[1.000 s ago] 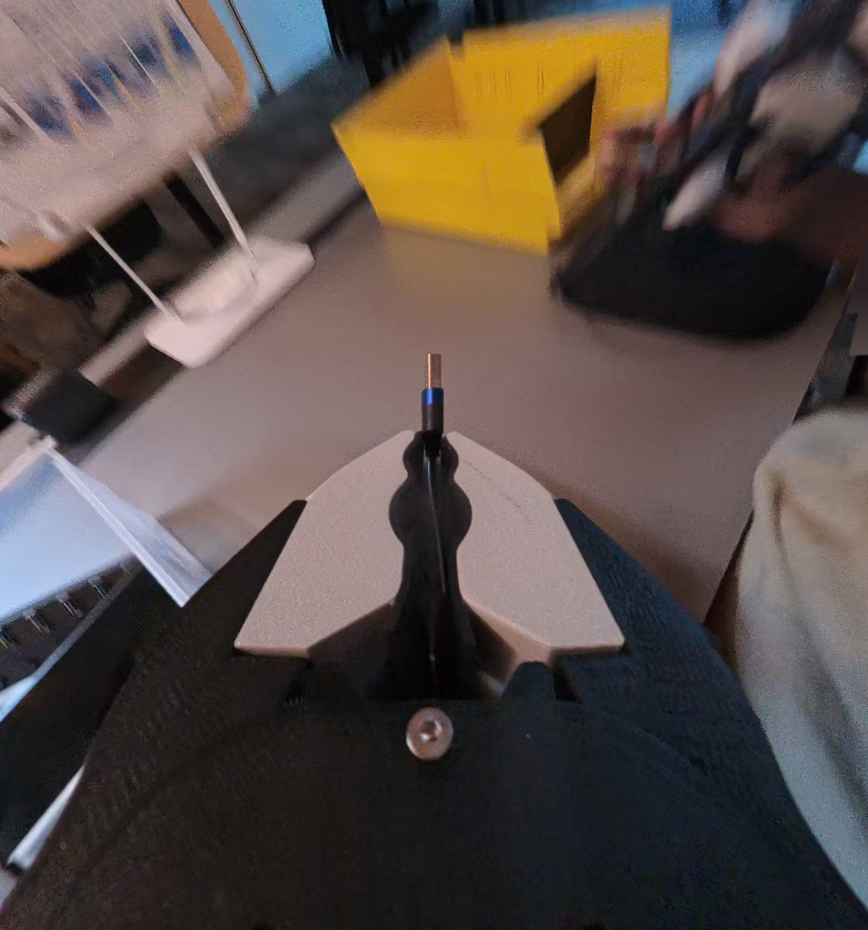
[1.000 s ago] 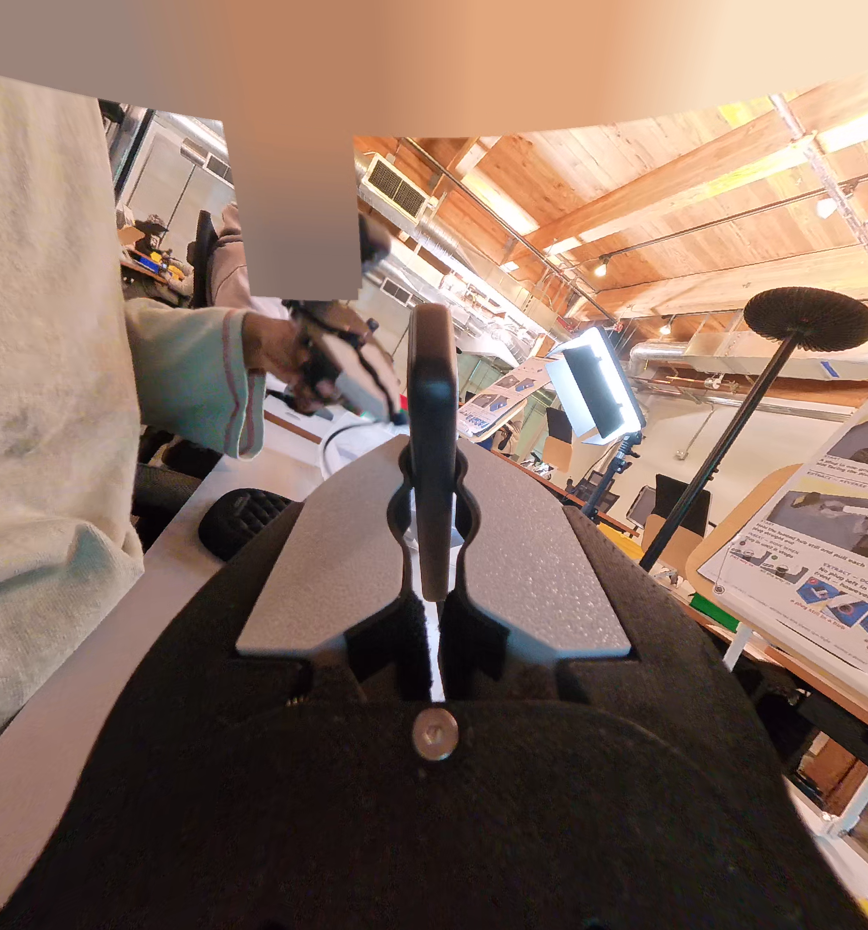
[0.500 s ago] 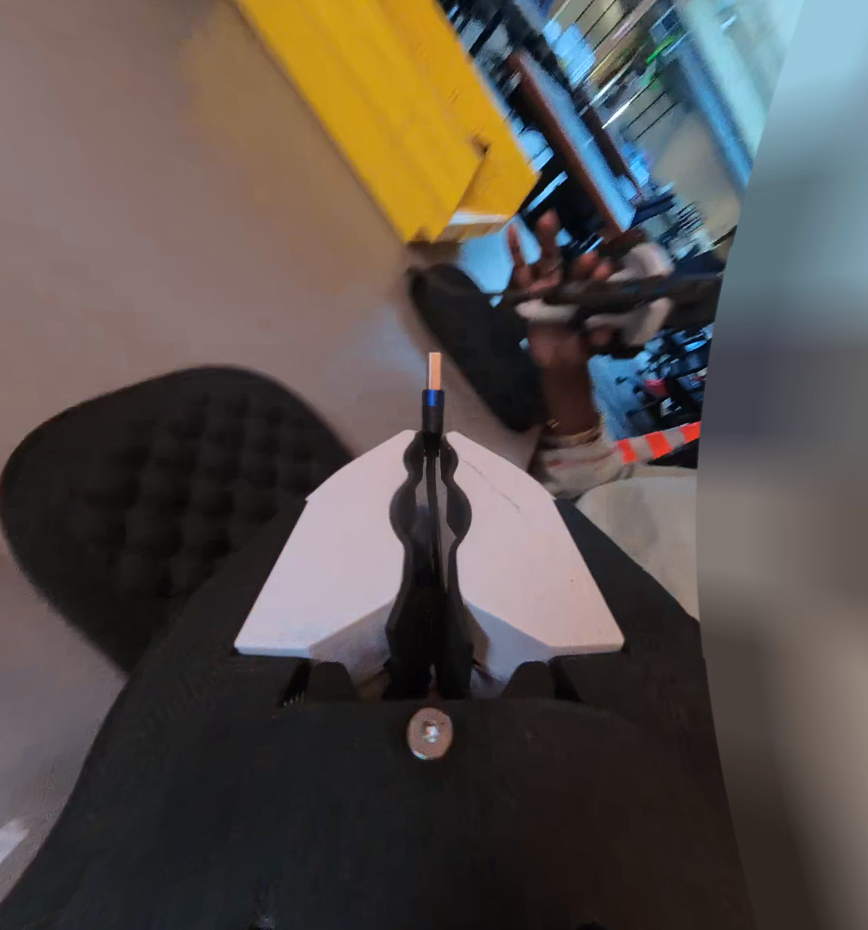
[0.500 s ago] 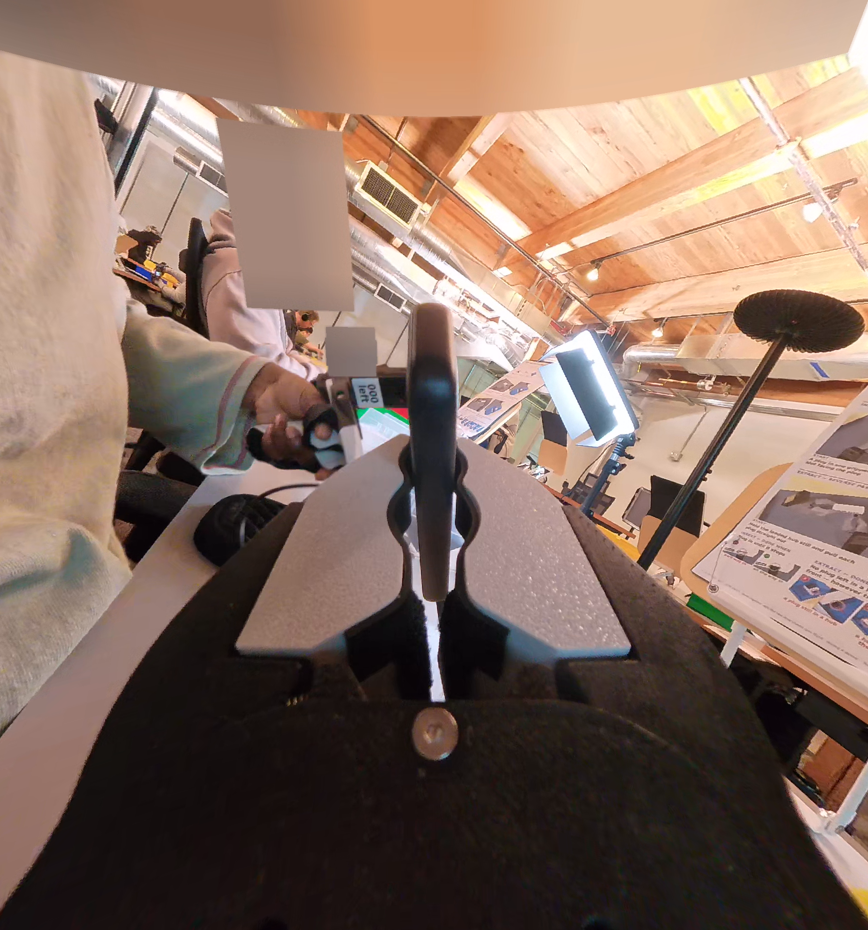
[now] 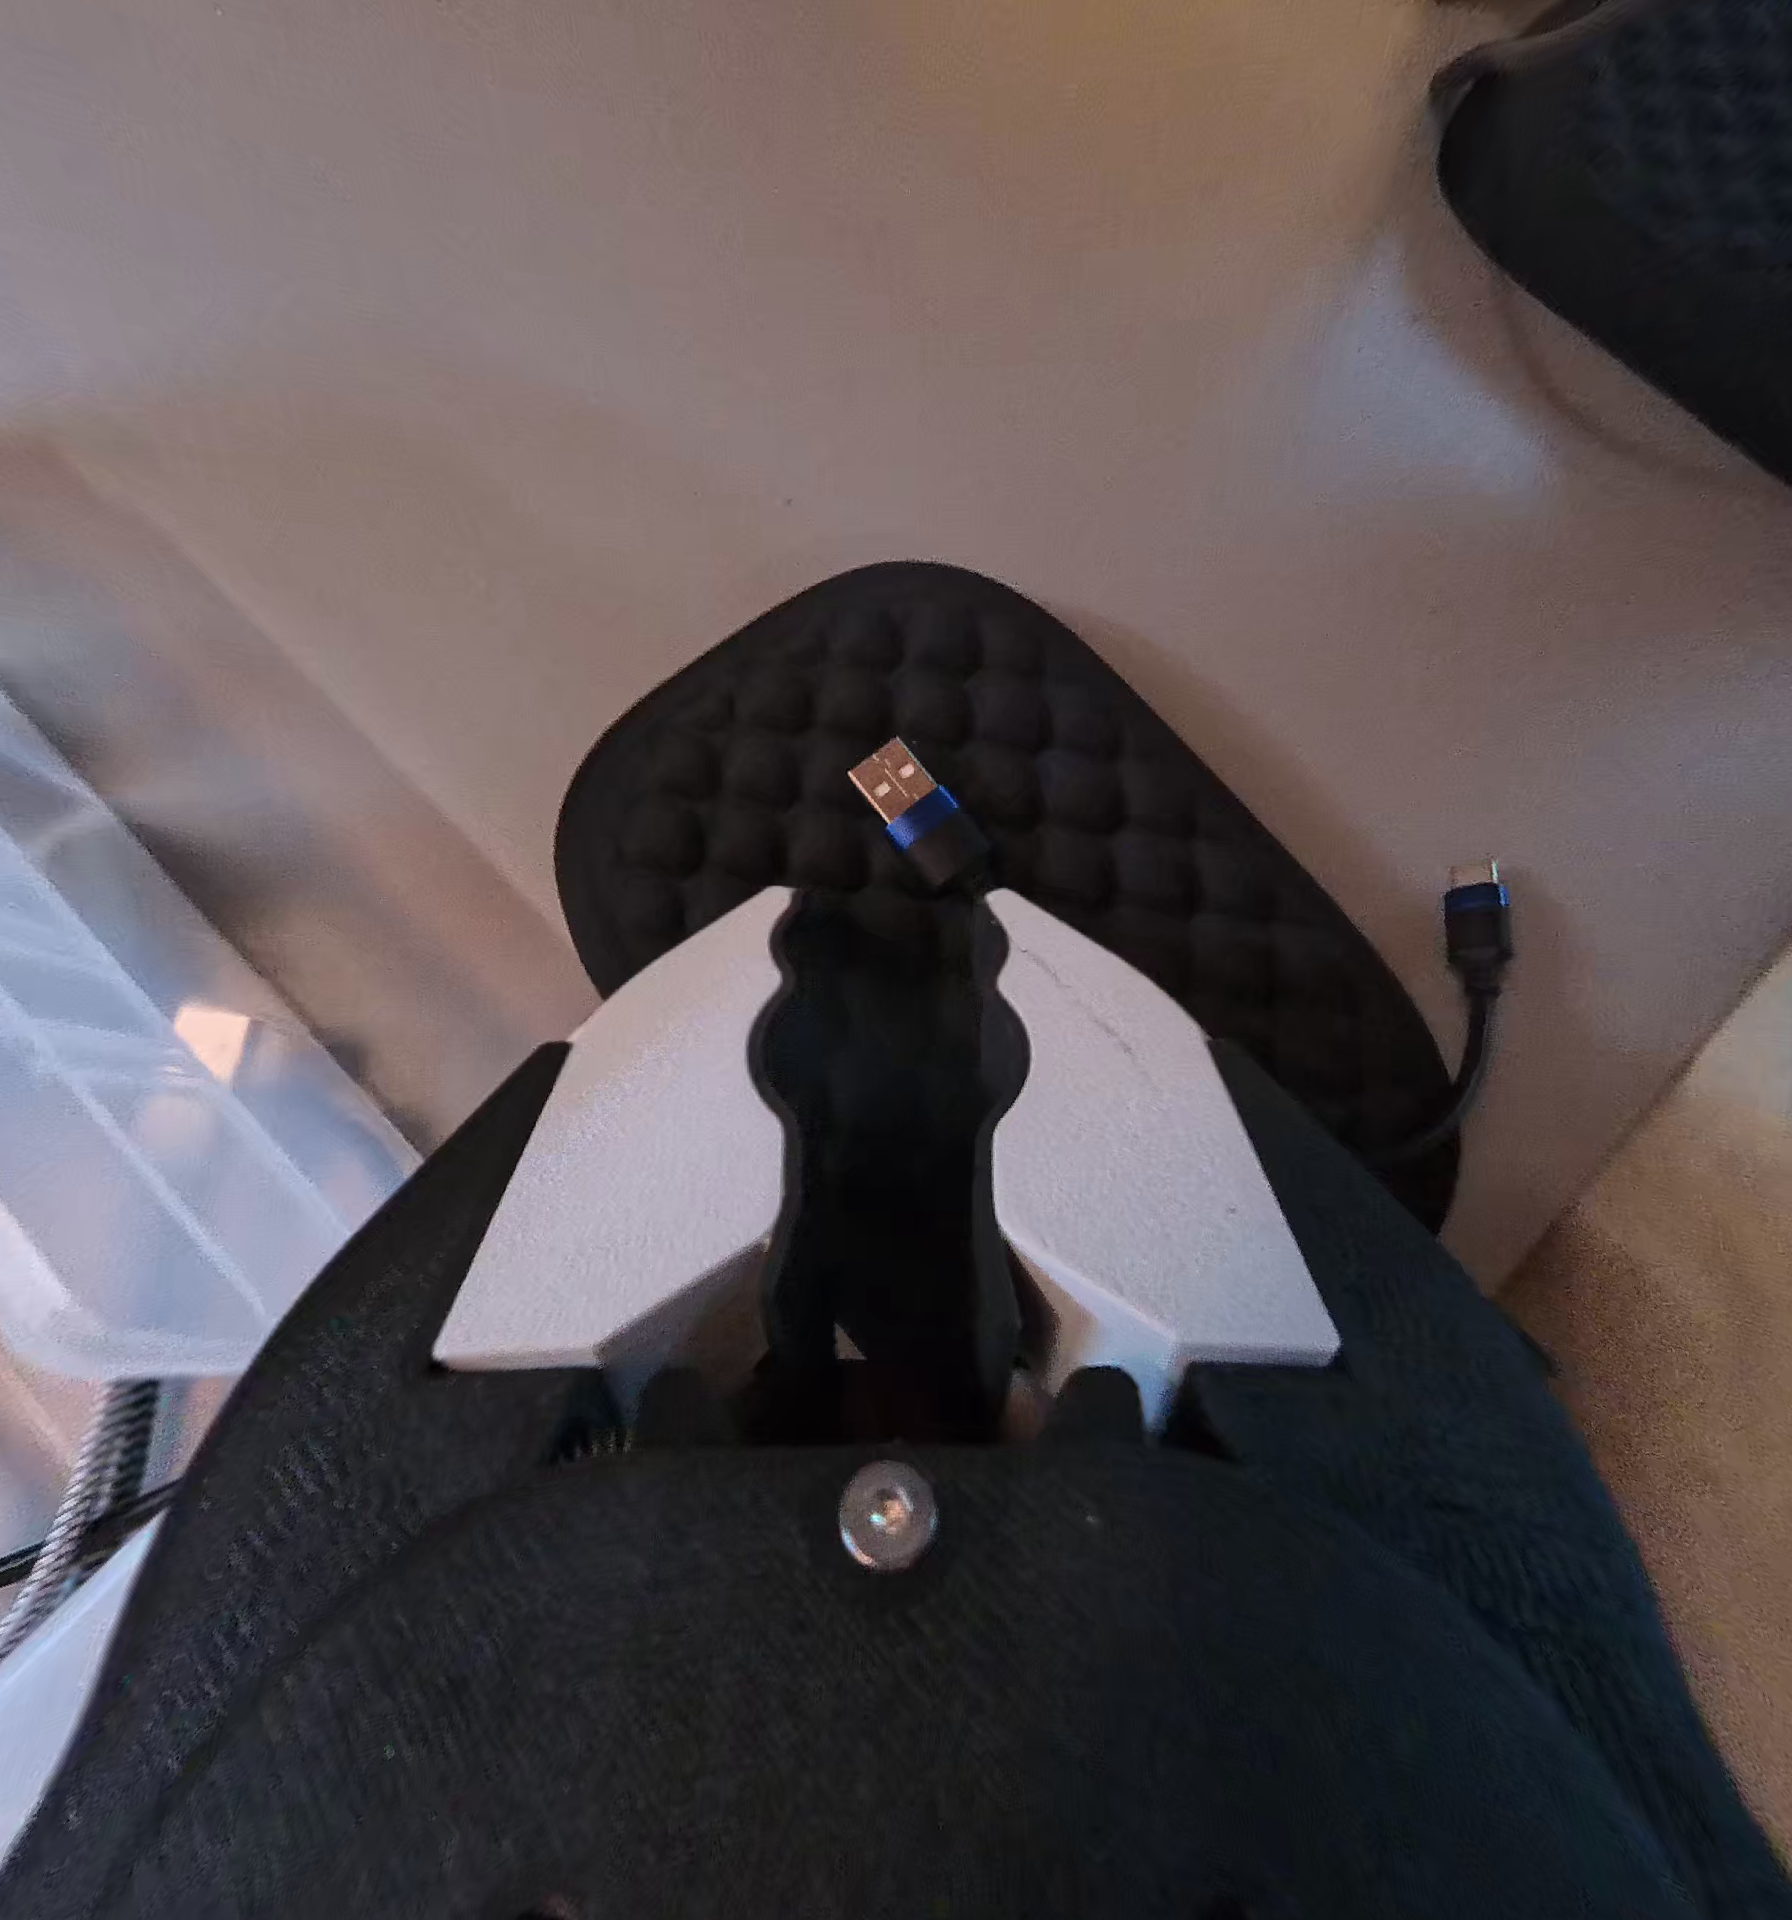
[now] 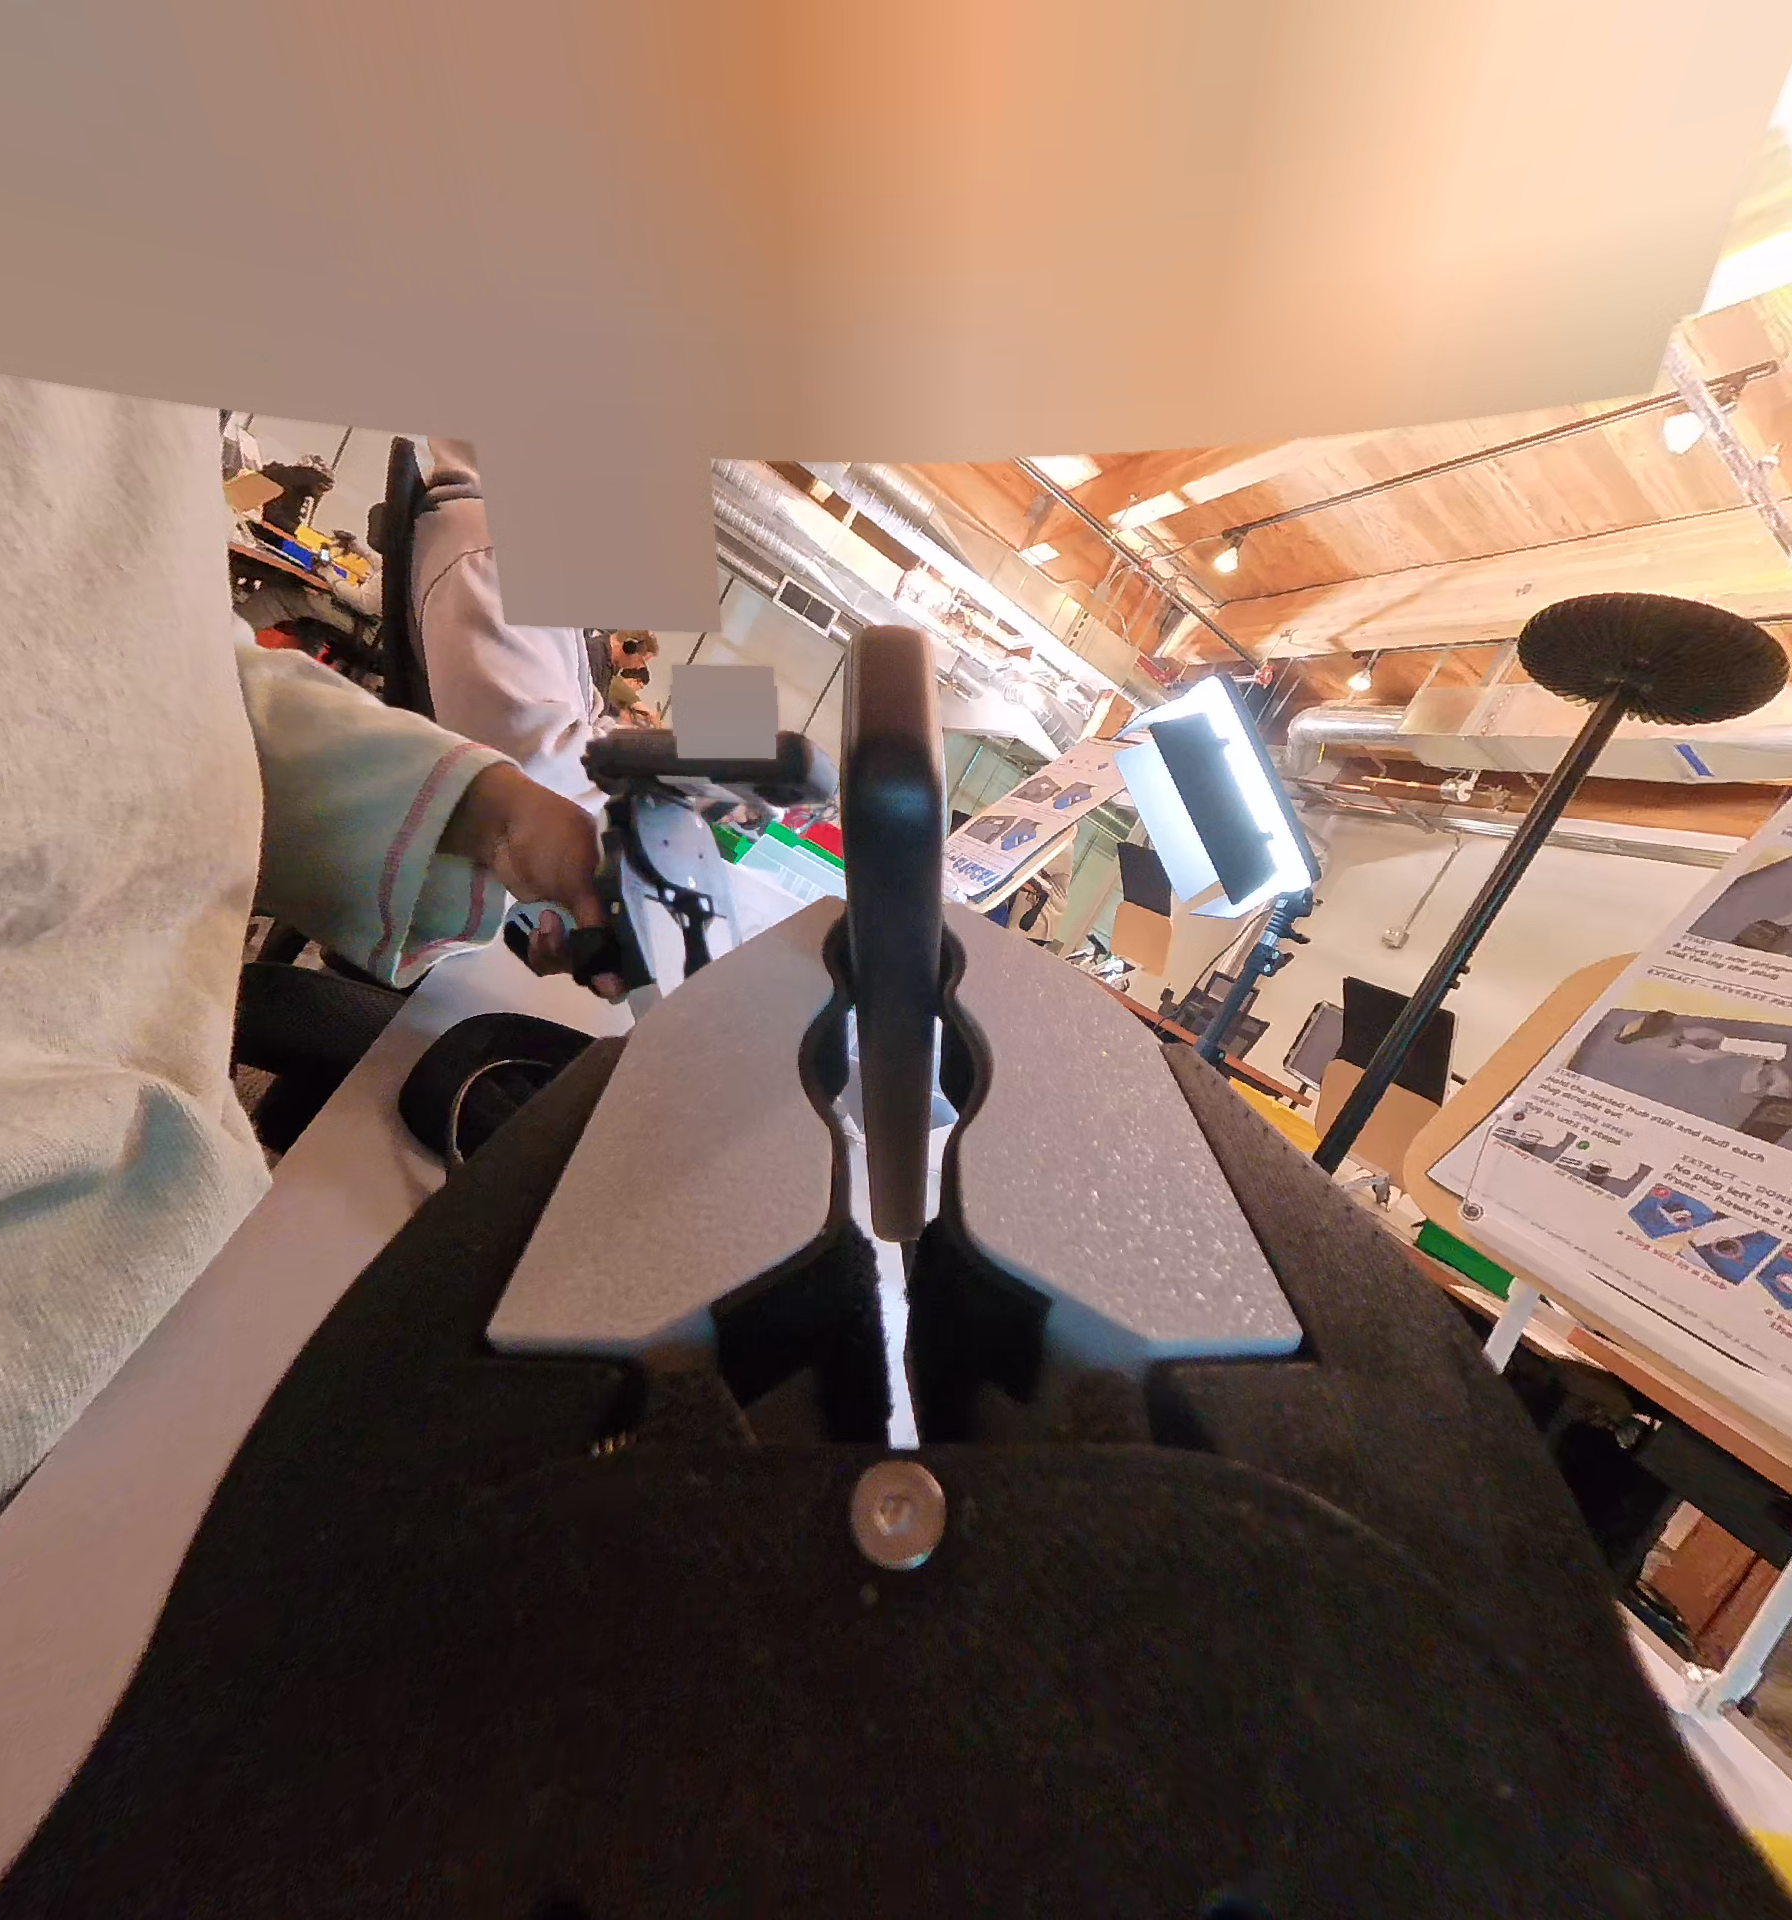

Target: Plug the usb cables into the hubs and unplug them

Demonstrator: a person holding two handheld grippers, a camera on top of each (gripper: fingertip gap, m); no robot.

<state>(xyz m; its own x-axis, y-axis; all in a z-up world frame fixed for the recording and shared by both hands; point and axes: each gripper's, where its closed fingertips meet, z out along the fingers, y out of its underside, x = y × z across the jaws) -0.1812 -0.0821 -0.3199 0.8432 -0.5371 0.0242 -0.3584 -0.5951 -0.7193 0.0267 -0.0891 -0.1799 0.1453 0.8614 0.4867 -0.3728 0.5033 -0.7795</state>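
Here, the left gripper (image 5: 887,904) points down at the bench (image 5: 663,364), fingers parted, nothing clamped between them. The USB-A plug (image 5: 907,805), silver tip with a blue collar on a dark shell, lies tilted just past the right fingertip, over a black dimpled pad (image 5: 1131,831) that sits near the bench's front edge. Whether the plug still touches the finger pad or rests free on the cushion is hard to say from this angle. A second plug (image 5: 1481,909) of the same black cable lies on bare bench just beside the pad's right side; its cable curves back along the pad's near right edge. A clear plastic bin (image 5: 71,1091) stands at the bench's left edge, with a braided cable (image 5: 71,1527) below it. Another dark pad (image 5: 1702,208) shows at the far right corner.

The right gripper (image 6: 892,935) is tipped upward and clenched on a dark, flat hub (image 6: 892,883), held edge-on and upright between the fingers. Beyond it, a hand (image 6: 528,873) in a pale sleeve holds the left gripper above the bench. An instruction board (image 6: 1702,1091) stands at right.
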